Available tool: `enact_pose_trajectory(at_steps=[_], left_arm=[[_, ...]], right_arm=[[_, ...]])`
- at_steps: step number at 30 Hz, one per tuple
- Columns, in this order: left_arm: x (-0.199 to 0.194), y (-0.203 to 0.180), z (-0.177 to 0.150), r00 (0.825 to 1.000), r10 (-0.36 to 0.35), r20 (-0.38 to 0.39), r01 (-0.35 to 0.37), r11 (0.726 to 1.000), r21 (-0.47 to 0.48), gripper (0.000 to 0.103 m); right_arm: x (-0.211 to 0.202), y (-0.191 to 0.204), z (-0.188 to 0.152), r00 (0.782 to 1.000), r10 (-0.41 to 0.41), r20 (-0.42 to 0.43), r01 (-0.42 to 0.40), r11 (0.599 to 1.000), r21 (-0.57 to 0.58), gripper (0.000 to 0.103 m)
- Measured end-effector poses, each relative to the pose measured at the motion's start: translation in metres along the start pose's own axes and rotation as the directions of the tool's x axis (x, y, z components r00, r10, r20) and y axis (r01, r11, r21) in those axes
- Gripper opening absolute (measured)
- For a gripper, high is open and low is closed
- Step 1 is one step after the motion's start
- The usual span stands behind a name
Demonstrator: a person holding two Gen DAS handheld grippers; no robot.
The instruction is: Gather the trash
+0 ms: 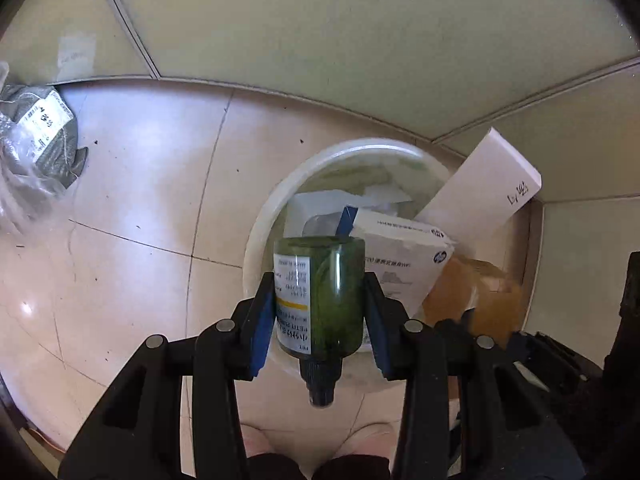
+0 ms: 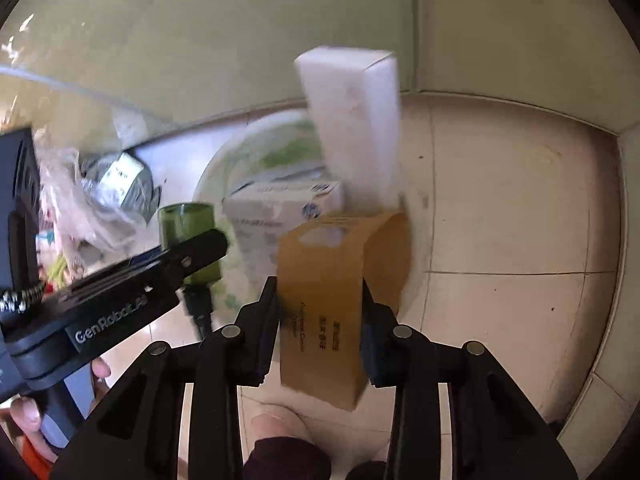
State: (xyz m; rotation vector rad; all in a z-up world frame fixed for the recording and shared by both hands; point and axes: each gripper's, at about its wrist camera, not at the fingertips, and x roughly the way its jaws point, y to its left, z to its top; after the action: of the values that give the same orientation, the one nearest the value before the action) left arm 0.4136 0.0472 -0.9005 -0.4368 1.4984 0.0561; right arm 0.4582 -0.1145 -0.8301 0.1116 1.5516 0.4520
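My left gripper (image 1: 319, 280) is shut on a green bottle (image 1: 328, 292) with a white label and black cap, held above the near rim of a round white bin (image 1: 268, 216). My right gripper (image 2: 320, 288) is shut on a brown cardboard box (image 2: 332, 304), held at the bin's (image 2: 212, 168) right side. The bottle (image 2: 188, 220) and left gripper also show in the right wrist view. In the bin lie a white printed carton (image 1: 404, 256) and a long white box (image 1: 484, 184) leaning on the rim. The brown box (image 1: 476, 296) shows blurred in the left wrist view.
A grey parcel in clear plastic (image 1: 40, 140) lies on the tiled floor (image 1: 140, 200) at left. Pale wall panels (image 1: 340, 32) close off the back and the right corner. The person's shoes (image 1: 316, 440) are below the grippers.
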Motion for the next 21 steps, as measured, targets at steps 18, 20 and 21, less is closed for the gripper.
enact_pose_trajectory(at_steps=[18,20,21], left_arm=[[-0.160,-0.039,-0.023,0.995,0.032,0.098,-0.042,0.995,0.096,0.041],[-0.206,-0.053,-0.031,0.990,0.042,0.133,-0.058,0.991,0.121,0.041],[-0.232,-0.062,-0.036,0.986,0.048,0.157,-0.068,0.989,0.129,0.041]], right_arm=[[-0.157,0.027,-0.013,0.995,-0.058,0.085,0.061,0.997,-0.037,0.039],[-0.204,0.042,-0.015,0.990,-0.054,0.134,0.060,0.997,-0.045,0.039],[-0.231,0.049,-0.016,0.986,-0.048,0.160,0.057,0.997,-0.052,0.039]])
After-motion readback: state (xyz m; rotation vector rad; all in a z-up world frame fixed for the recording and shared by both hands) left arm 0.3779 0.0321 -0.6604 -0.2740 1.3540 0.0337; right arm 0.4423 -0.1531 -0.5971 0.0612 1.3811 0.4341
